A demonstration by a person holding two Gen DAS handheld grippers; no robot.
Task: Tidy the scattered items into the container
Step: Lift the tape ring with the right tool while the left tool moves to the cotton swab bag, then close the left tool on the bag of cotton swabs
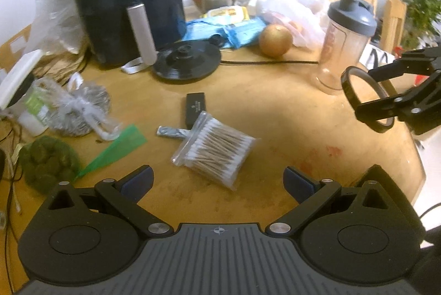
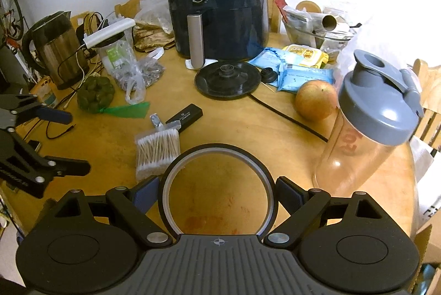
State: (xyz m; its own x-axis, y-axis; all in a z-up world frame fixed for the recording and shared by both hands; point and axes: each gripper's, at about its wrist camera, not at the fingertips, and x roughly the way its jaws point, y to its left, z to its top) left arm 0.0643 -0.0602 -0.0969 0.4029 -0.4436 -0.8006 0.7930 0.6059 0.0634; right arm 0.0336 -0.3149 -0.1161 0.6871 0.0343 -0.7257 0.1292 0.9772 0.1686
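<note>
Cotton swabs in a clear bag are lying on the wooden surface, just near of a small black box and touching a foil packet. Left tongs are hovering open above the bag, holding nothing. Right tongs are gripping a black ring by its sides, above bare wood. To their right a shaker bottle is standing, with an onion just beyond it

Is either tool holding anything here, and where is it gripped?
Right tool clamps a black ring by its opposite outer edges. Left tool is open, empty.
</note>
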